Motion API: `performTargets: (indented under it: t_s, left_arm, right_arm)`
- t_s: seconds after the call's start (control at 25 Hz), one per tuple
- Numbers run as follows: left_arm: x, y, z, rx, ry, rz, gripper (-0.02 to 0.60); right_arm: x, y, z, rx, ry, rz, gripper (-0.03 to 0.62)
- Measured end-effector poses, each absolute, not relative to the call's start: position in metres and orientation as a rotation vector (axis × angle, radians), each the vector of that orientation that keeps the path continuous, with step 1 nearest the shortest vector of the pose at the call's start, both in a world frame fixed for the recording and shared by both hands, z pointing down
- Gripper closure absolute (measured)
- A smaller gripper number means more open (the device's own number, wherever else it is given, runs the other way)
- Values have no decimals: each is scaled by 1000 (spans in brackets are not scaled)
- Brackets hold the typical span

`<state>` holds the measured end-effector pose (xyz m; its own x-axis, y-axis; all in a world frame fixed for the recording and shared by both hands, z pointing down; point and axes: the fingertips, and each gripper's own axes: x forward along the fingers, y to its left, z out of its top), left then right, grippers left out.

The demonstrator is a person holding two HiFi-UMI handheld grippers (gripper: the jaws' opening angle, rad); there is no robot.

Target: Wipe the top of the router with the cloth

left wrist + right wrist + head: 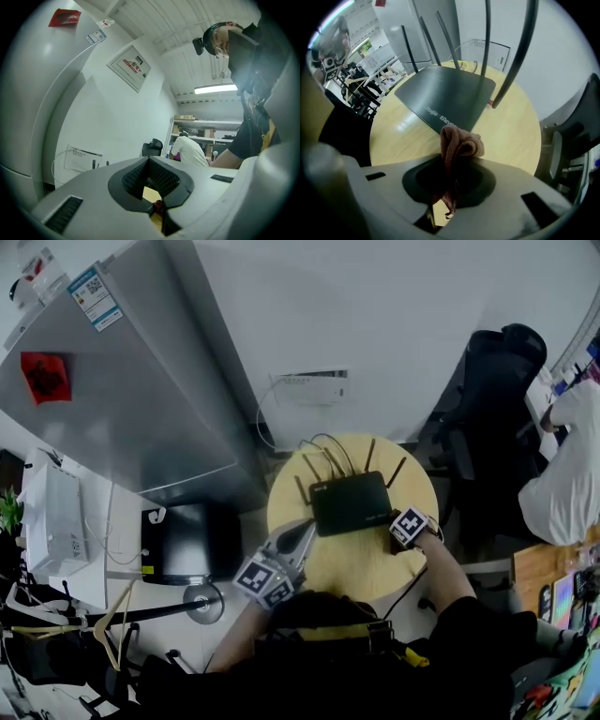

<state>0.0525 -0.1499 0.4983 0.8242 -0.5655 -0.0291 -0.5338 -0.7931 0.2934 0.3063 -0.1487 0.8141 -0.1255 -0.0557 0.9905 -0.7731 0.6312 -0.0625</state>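
Note:
A black router (350, 502) with several upright antennas lies on the round wooden table (361, 568). My right gripper (396, 540) sits at the router's front right corner, shut on a bunched brownish-pink cloth (459, 143). In the right gripper view the router (445, 98) lies just beyond the cloth, and the cloth hangs over the table (511, 131) next to the router's near edge. My left gripper (302, 532) rests at the table's left rim beside the router, jaws shut with nothing in them. In its own view the left gripper (149, 160) points up toward the wall.
Cables (328, 448) run from the router's back to a white wall box (314, 388). A grey fridge (122, 381) stands at the left, with a black box (183, 540) below it. To the right are a black office chair (487, 399) and a seated person in white (572, 465).

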Motion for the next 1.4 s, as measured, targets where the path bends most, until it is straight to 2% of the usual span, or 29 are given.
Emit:
performTargets:
  t_s: [0.36, 0.84, 1.4]
  left_arm:
    - [42, -148, 494, 2720, -832, -191, 588]
    - [26, -144, 483, 2737, -809, -218, 588]
    - [-7, -151, 479, 2717, -817, -273, 588]
  right_arm:
    - [272, -132, 811, 701, -1559, 731, 534]
    - [223, -134, 809, 822, -1634, 944, 534]
    - [187, -130, 810, 766, -1576, 887, 534]
